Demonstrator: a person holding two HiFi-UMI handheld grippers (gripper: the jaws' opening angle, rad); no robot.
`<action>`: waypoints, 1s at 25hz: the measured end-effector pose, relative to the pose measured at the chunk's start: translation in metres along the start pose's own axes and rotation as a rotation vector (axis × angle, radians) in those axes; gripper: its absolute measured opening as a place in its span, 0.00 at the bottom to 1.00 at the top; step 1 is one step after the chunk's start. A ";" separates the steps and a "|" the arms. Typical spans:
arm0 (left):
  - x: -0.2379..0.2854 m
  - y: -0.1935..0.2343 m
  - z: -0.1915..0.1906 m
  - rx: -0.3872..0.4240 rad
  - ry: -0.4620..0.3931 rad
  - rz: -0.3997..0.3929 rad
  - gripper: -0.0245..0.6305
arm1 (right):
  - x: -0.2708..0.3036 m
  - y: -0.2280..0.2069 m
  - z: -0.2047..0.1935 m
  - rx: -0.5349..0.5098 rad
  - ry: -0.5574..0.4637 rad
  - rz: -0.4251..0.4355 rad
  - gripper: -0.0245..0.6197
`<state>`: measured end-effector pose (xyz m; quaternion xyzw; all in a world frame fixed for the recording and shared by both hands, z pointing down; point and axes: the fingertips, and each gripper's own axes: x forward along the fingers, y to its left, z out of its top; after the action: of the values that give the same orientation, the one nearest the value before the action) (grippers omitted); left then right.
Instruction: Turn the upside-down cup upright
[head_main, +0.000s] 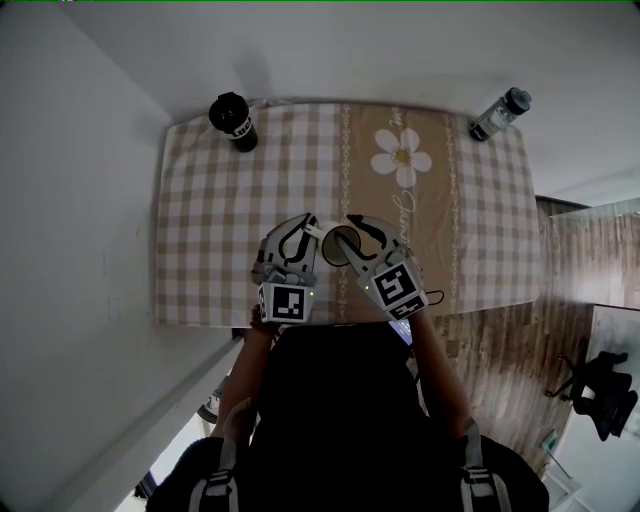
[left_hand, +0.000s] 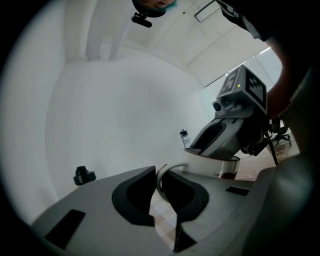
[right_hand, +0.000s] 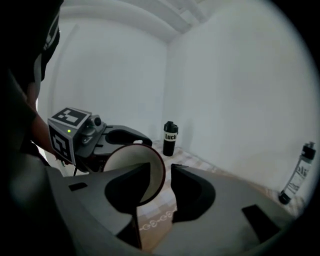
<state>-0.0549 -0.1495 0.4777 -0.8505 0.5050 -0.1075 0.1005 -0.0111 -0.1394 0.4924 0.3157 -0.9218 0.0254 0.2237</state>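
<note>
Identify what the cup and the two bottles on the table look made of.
Cup: thin wall, smooth off-white inside, dark red rim edge; paper or thin plastic, possibly glazed ceramic.
Black bottle: matte black body with a white label; coated metal or plastic, can't tell which.
Clear bottle: see-through body, dark cap; plastic or glass.

I see a checked-cloth table (head_main: 205, 240) carrying a black bottle (head_main: 233, 122) and a grey bottle (head_main: 499, 114) at its far corners.
</note>
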 end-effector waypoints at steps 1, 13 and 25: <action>0.000 -0.001 0.002 0.009 -0.006 0.000 0.10 | 0.002 0.000 0.001 -0.012 0.010 0.008 0.22; 0.000 0.001 -0.006 -0.071 0.024 -0.005 0.14 | -0.005 -0.010 0.015 -0.252 -0.001 -0.188 0.11; -0.015 0.011 -0.016 -0.911 0.056 -0.263 0.14 | -0.028 -0.022 0.018 -0.656 -0.036 -0.507 0.11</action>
<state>-0.0757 -0.1419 0.4885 -0.8614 0.3915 0.0903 -0.3108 0.0142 -0.1447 0.4620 0.4453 -0.7777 -0.3310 0.2954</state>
